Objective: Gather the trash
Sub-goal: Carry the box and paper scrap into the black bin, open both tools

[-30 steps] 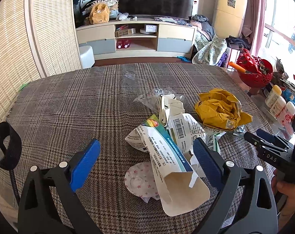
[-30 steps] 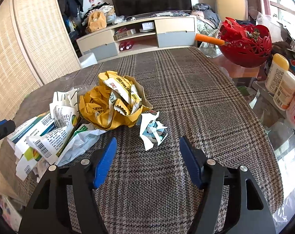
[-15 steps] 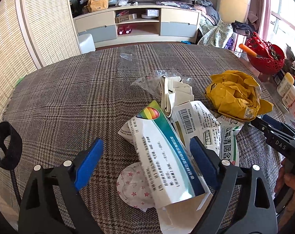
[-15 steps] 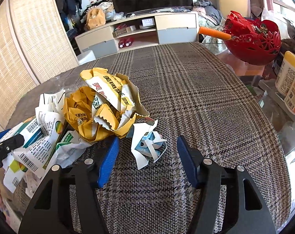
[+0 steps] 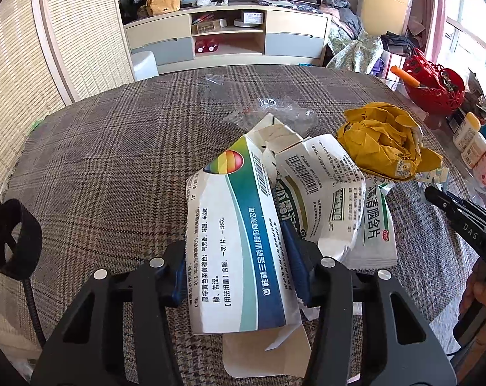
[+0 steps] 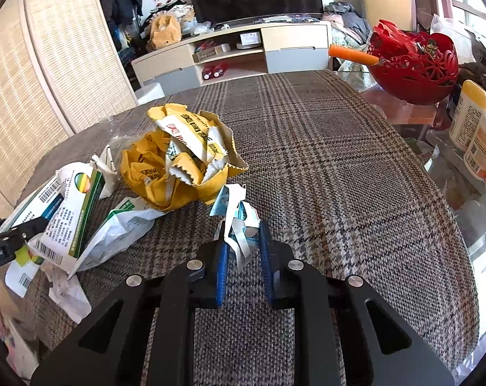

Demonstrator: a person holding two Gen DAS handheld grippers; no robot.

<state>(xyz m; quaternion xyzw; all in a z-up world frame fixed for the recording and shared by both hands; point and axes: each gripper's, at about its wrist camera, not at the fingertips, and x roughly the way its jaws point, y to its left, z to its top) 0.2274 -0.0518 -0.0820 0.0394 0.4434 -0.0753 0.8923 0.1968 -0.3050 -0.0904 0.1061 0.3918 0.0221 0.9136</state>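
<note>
A pile of trash lies on a plaid-covered table point(image 5: 98, 160). My left gripper point(image 5: 236, 247) is shut on a flattened white medicine box with a blue-green stripe point(image 5: 239, 241). Beside it lie a barcoded white box point(image 5: 320, 180), a white-green packet point(image 5: 376, 225) and a crumpled yellow wrapper point(image 5: 381, 141). My right gripper point(image 6: 243, 241) is shut on a small crumpled white-and-blue wrapper point(image 6: 239, 222), just right of the yellow wrapper point(image 6: 178, 167). The medicine boxes point(image 6: 69, 212) show at the left of the right wrist view.
A red openwork basket point(image 6: 413, 64) with an orange-handled tool point(image 6: 352, 55) stands at the table's far right, next to several lotion bottles point(image 6: 468, 112). A clear plastic scrap point(image 5: 275, 112) lies behind the pile. A TV cabinet point(image 5: 226, 38) stands beyond the table.
Both grippers moved forward and closed: the left on the blue-green striped medicine box, the right on the small white-and-blue wrapper.
</note>
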